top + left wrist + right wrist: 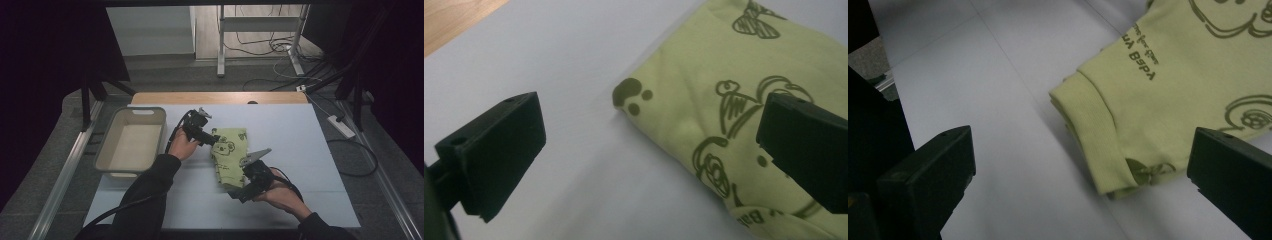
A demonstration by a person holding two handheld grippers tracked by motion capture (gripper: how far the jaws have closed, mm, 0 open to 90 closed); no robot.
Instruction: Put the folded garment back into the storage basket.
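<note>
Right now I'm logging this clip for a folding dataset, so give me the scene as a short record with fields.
surface: white table mat
garment: folded green printed garment, lying flat on the mat
bin: empty pale bin, left of the garment
left gripper: open, at the garment's far left edge
right gripper: open, at the garment's near end
grasp: neither gripper holds the garment
</note>
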